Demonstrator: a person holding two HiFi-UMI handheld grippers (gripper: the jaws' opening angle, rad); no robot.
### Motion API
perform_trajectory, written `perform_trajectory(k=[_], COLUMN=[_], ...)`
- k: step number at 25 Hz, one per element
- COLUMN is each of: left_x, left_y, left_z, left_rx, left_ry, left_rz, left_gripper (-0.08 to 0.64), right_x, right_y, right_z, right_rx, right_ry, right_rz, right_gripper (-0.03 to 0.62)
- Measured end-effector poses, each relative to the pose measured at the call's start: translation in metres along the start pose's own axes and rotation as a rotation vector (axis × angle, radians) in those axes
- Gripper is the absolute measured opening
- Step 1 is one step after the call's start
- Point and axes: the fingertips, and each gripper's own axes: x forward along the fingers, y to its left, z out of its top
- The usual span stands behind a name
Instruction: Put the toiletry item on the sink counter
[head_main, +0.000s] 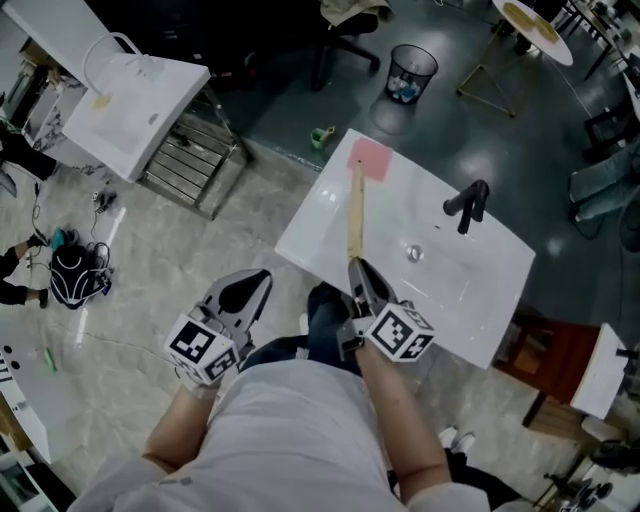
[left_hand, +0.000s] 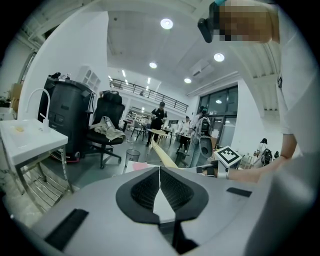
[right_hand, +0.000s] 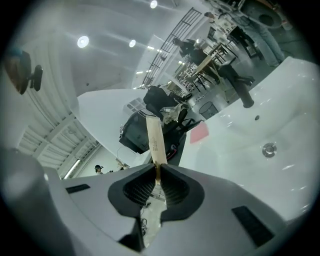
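Observation:
A long flat wooden toiletry stick (head_main: 354, 215) reaches out over the white sink counter (head_main: 318, 228). My right gripper (head_main: 362, 272) is shut on its near end at the counter's front edge. In the right gripper view the stick (right_hand: 154, 139) rises from between the pressed jaws of the right gripper (right_hand: 157, 172). A pink square pad (head_main: 371, 159) lies flat at the counter's far corner, by the stick's tip. My left gripper (head_main: 250, 288) hangs left of the sink over the floor. Seen in its own view, the left gripper (left_hand: 159, 172) is shut with nothing in it.
The basin has a black faucet (head_main: 468, 205) and a drain (head_main: 413, 253). A second white sink on a metal stand (head_main: 135, 100) is at the upper left. A wastebasket (head_main: 412, 72), an office chair (head_main: 345, 30) and a black bag (head_main: 75, 275) stand around on the floor.

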Motion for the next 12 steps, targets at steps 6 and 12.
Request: perform_trajectory(k=[6,12], left_x=[0.01,0.021], left_y=[0.017,0.032], left_z=[-0.003,-0.01], left_rx=[0.003,-0.008], left_ry=[0.026,0.052], left_rz=[0.017,0.048], left_gripper=[0.017,0.017], right_x=[0.031,0.06], right_y=[-0.016,-0.034], right_z=[-0.007,-0.016], right_rx=[0.093,0.184], right_ry=[0.017,0.062], right_rz=[-0.013,-0.017], right_gripper=[0.043,0.043])
